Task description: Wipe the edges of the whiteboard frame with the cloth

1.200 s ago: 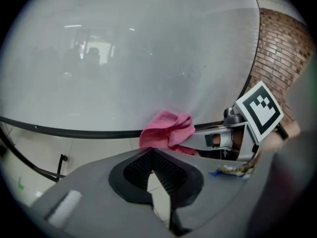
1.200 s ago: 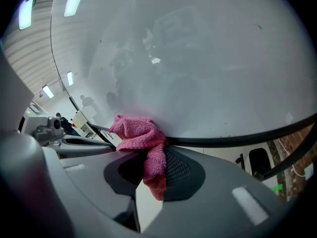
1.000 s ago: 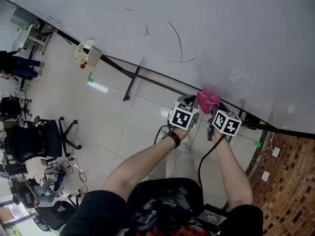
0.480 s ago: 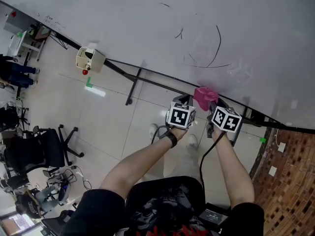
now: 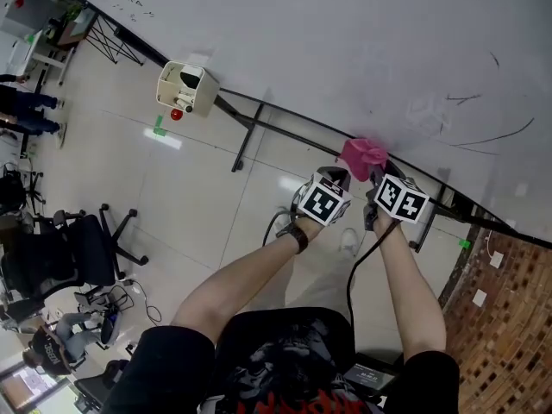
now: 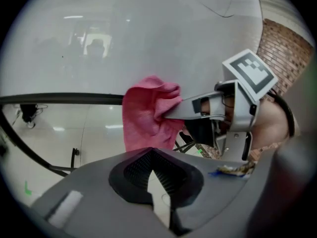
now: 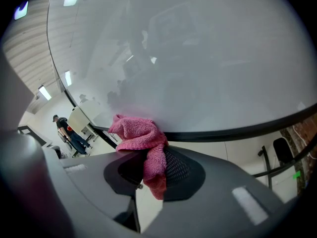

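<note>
Right gripper (image 7: pixel 148 175) has its jaws clamped on the pink cloth (image 7: pixel 141 135): a strip of it hangs down between them, and the bunched-up rest sits on top, pushed up against the black bottom edge of the whiteboard frame (image 7: pixel 237 129). From the head view the cloth (image 5: pixel 362 153) sits right on that lower edge (image 5: pixel 293 121), just ahead of the right gripper (image 5: pixel 377 175), with the left gripper (image 5: pixel 338 178) close beside it on the left. Left gripper (image 6: pixel 156 175) isn't holding anything. In its own view the jaws are pressed together with only a thin sliver of floor showing between them, and it looks across at the cloth (image 6: pixel 146 120) and the other gripper's jaw tips biting into it. The frame edge (image 6: pixel 59 98) runs off to the left behind the cloth there. The whiteboard (image 5: pixel 345 41) has a few thin pen strokes (image 5: pixel 492 136) over to the right. Further along the frame to the left is a beige box (image 5: pixel 185 87) with a red knob, a black office chair (image 5: pixel 60 257) stands on the tiled floor below, and there's a brick wall (image 5: pixel 509 317) at the lower right.
</note>
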`<state>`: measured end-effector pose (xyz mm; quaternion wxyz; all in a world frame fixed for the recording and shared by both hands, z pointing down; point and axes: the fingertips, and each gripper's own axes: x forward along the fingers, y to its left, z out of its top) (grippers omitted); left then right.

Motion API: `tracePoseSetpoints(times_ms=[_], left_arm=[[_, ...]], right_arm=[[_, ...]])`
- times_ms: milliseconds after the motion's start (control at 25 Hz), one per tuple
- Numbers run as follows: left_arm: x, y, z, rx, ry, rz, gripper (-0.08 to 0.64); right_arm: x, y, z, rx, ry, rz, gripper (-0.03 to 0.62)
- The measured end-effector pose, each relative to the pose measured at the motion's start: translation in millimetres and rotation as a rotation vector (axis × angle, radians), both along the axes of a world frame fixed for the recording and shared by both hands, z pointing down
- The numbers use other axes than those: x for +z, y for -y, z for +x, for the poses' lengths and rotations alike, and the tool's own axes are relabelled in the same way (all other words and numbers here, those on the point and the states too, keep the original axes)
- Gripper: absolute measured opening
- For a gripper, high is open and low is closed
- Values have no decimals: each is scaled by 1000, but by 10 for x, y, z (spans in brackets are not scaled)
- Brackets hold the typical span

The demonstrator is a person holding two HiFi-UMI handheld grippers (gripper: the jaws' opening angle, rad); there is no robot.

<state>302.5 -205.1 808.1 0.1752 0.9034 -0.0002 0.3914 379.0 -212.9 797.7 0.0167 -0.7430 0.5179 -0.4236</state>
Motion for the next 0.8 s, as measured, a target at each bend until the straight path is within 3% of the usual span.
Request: tracePoseSetpoints(times_ms=[120,400,720,800], left_arm=[[-32,170,-132,55,-39,20,2],[-133,728,-529,58,-42,-14,2],[99,953,-659,-81,15,-119,2],[145,984,-677,-103,31,-114,2]], right_arm=[[36,313,-204,-12,-1,-1,75],[-27,803,-584,2,5,12,75],[12,956,-698,-19,33,10,75],[21,1000,-708,-38,37,19,75]])
